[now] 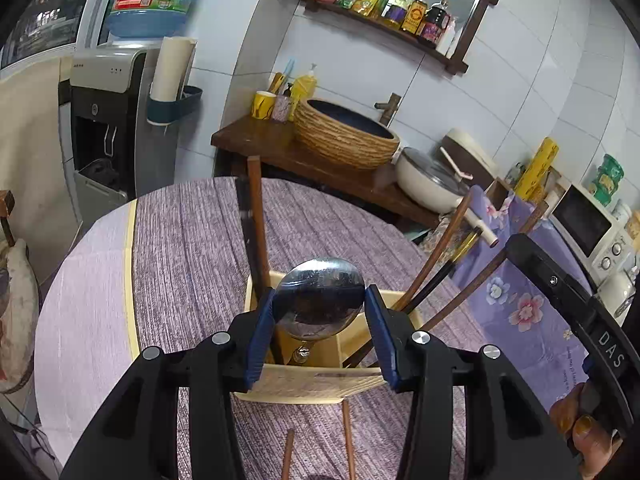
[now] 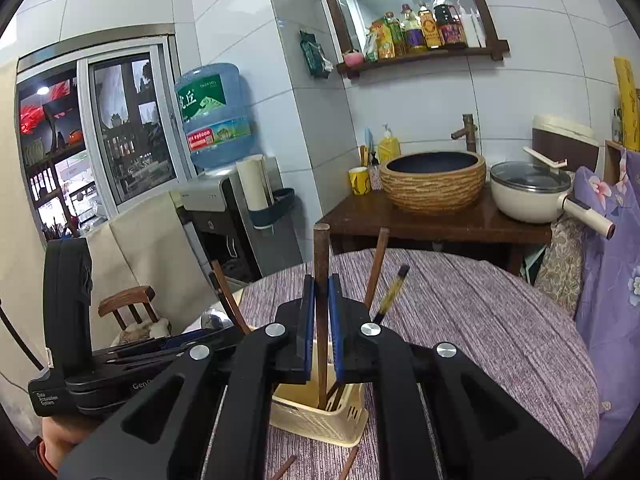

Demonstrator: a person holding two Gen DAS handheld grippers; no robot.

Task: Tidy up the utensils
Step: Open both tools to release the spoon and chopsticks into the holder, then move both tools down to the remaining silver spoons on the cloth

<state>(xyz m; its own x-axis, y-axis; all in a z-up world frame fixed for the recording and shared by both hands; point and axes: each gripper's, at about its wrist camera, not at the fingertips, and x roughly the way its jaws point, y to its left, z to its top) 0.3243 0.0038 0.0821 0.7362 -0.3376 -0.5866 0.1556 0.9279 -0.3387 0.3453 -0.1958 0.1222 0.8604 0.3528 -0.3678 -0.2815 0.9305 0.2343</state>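
**Spoon and chopstick both poised over the holder**

Hanging bowl-up between the blue pads of the left gripper (image 1: pixel 320 312), the shiny steel spoon (image 1: pixel 320 296) was clamped across the widest part of its bowl, its handle running down into a middle compartment of the cream slotted plastic utensil holder (image 1: pixel 312 384). Its long axis stood close to upright, in line with the slot directly under it, so the coming move looked like a straight drop or release rather than any sideways shift. Whether the handle tip already touched the bottom could not be told.

The right gripper (image 2: pixel 320 312) was closed tight on a dark brown wooden chopstick (image 2: pixel 321 256), also near vertical, with its lower end inside the same holder. Several more chopsticks (image 2: pixel 378 264) leaned out of the compartments at slants.

The holder stood on a round table covered in a mauve striped cloth (image 1: pixel 192 248), just in front of and below both grippers; the two tools sat side by side, neither clearly the nearer. Two loose brown chopsticks (image 1: pixel 348 440) lay on the cloth on the near side of the holder, one touching its base, not yet sorted.
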